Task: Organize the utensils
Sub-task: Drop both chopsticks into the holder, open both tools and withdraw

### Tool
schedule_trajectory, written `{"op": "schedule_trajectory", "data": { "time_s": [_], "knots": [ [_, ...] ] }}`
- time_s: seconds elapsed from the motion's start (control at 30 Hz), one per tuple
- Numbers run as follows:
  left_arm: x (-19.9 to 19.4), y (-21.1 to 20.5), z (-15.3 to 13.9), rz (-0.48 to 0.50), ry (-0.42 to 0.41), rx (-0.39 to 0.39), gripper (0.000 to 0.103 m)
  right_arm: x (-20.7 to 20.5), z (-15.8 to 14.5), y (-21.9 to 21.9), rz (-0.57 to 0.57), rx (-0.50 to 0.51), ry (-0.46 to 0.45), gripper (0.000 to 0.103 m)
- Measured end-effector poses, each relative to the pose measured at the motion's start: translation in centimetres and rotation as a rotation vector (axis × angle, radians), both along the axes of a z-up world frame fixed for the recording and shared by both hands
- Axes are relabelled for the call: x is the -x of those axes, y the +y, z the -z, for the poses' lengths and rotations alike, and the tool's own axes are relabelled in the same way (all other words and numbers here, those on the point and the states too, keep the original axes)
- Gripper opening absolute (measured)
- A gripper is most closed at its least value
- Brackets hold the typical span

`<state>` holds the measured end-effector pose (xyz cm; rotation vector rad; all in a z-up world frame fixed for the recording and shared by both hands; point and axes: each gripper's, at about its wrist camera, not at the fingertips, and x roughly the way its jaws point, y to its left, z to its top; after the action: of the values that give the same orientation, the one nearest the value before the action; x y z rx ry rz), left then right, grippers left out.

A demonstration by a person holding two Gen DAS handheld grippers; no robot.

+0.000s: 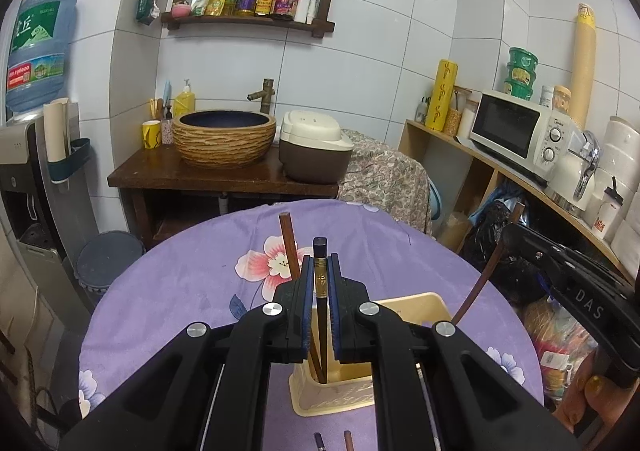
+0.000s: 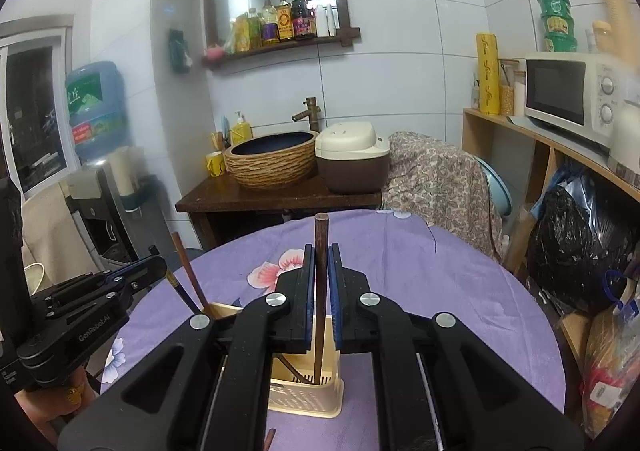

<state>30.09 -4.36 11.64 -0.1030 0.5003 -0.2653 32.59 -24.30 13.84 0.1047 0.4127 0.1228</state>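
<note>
My left gripper [image 1: 320, 263] is shut on a black chopstick with a gold band [image 1: 320, 251], whose lower end reaches into the cream utensil holder [image 1: 332, 399] on the purple floral tablecloth. A brown chopstick [image 1: 290, 247] leans in the holder just behind it. My right gripper [image 2: 321, 255] is shut on another brown chopstick [image 2: 321, 235], held upright with its lower end inside the holder [image 2: 308, 395]. In the left wrist view the right gripper [image 1: 516, 235] comes in from the right. The right wrist view has the left gripper [image 2: 160, 261] at the left with the black chopstick [image 2: 180, 291].
Two loose chopstick ends [image 1: 334, 442] lie on the cloth in front of the holder. The round table [image 1: 180, 291] ends at a wooden stand with a basin [image 1: 224, 139] and rice cooker [image 1: 316, 151]. A shelf with a microwave [image 1: 516, 131] and bags [image 2: 576, 251] stand to the right.
</note>
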Motion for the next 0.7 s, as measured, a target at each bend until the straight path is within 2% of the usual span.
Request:
{"op": "schedule_trajectory", "data": {
  "time_s": [0.17,0.23,0.27,0.3,0.37,0.43,0.57,0.63,0.7],
  "knots": [
    [-0.2,-0.1,0.3,0.007,0.005,-0.011,0.009,-0.4,0.5,-0.6,0.005,0.000,0.014,0.008],
    [0.0,-0.2,0.3,0.009,-0.001,-0.016,0.022,-0.5,0.7,-0.8,0.001,-0.010,0.022,0.011],
    [0.2,-0.2,0.3,0.006,-0.008,-0.019,0.041,-0.5,0.7,-0.9,0.004,-0.013,0.021,0.022],
    [0.4,-0.2,0.3,0.004,-0.016,-0.019,0.057,-0.3,0.7,-1.1,0.015,-0.018,0.015,0.045],
    [1.1,-0.1,0.2,-0.001,-0.041,-0.017,0.060,0.4,0.6,-1.4,0.033,-0.029,-0.019,0.067],
    [1.9,0.0,0.1,0.007,-0.051,-0.023,0.061,0.9,0.6,-1.5,0.031,-0.020,-0.025,0.067],
    [3.8,0.6,0.3,0.001,-0.076,-0.020,0.082,2.4,0.8,-2.1,0.032,-0.023,-0.023,0.069],
    [5.2,1.1,0.8,0.003,-0.077,-0.026,0.086,3.5,1.4,-2.4,0.036,-0.016,-0.007,0.080],
    [6.0,1.3,1.4,0.002,-0.065,-0.042,0.088,4.5,2.4,-2.5,0.034,-0.004,0.017,0.081]
  ]
}}
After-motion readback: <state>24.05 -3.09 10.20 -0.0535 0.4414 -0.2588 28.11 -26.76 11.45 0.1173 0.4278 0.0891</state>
